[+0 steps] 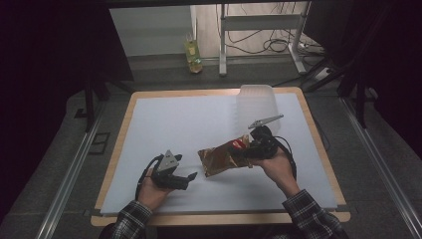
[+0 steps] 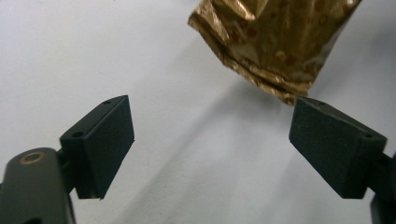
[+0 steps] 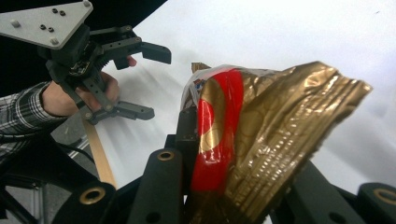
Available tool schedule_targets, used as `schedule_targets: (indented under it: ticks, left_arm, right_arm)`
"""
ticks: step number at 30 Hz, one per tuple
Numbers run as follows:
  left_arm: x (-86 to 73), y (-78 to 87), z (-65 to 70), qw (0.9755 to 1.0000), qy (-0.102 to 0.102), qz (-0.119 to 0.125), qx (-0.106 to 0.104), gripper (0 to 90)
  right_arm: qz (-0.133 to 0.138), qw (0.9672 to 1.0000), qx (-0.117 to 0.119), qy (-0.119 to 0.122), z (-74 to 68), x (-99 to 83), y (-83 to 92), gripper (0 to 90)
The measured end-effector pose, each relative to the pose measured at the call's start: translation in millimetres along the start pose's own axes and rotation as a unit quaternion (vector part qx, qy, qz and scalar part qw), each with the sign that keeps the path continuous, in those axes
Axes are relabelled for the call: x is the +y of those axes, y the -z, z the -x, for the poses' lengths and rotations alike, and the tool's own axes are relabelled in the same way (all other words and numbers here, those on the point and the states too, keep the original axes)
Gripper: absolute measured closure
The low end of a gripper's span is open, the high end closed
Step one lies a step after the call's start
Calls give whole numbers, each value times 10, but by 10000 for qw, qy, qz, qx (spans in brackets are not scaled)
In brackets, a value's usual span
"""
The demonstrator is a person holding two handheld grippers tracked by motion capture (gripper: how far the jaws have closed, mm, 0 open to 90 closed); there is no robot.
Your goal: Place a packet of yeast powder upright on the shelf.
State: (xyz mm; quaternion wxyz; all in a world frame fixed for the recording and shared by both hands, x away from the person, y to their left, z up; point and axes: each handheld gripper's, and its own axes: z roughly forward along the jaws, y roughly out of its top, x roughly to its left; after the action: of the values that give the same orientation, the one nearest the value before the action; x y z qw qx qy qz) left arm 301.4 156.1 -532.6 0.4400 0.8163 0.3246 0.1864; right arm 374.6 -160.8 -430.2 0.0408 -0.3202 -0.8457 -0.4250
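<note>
**Gold snack bag held up by the right tool, left tool waiting open**

Dark curtains closed in the scene, and a wooden-edged tabletop (image 1: 119, 149) under a white sheet (image 1: 189, 124) carried everything.

Clamped in the right tool (image 1: 253, 148) was one end of a crinkled gold foil bag (image 1: 224, 157) with a red patch on it; in the right gripper view the bag (image 3: 275, 135) rose between that tool's two black jaws, which pressed on it from either side. From the clamped end the bag reached out toward the left tool, lifted clear of the sheet and throwing a shadow below. The person's right hand (image 1: 276, 167) gripped the tool's body, a plaid sleeve (image 1: 311, 214) behind it and a black cable looping beside the wrist.

The left tool (image 1: 188, 178) stood with its jaws wide apart and nothing between them. In the left gripper view the bag's sealed free edge (image 2: 271, 46) hung just beyond and above the open pads (image 2: 109, 140), apart from them. The left hand (image 1: 152, 191) held this tool low over the sheet, near the tabletop's front edge.

Beyond the right tool, at the far edge of the tabletop, stood a translucent plastic container (image 1: 256, 102). On the floor past the tabletop sat a yellow-green bottle (image 1: 192, 55), with the legs of a white frame (image 1: 259, 35) and loose cables beside it.
</note>
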Motion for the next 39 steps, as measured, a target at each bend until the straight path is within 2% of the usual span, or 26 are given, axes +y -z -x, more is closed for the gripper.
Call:
schedule_targets:
  ticks: [3,6,11,18,25,30,34,39]
  left_arm:
    - [0,-3,6,10000,-48,-9,-32,125]
    - [2,9,-4,9999,-11,73,-120,108]
    - [0,18,-15,9999,14,114,-84,76]
    - [-4,5,-10,9999,-140,37,-55,76]
    - [-5,3,-3,9997,-223,5,-16,76]
    - [-7,3,-8,9998,-194,45,-30,65]
    - [-12,-5,-11,9997,-206,66,-83,49]
    - [-15,-22,8,9993,-377,24,-78,37]
  right_arm:
    - [-38,9999,-44,116,4,29,41,727]
    - [-63,9996,-66,272,-3,60,77,727]
    - [-92,9981,-209,574,-15,118,145,728]
    - [-159,9949,-392,916,-21,242,287,728]
    - [-176,9892,-615,1317,-54,366,414,729]
    - [-277,9832,-789,1623,-75,464,489,729]
    - [-351,9803,-887,1728,-81,544,551,729]
    - [-384,9764,-1019,1865,-84,641,633,730]
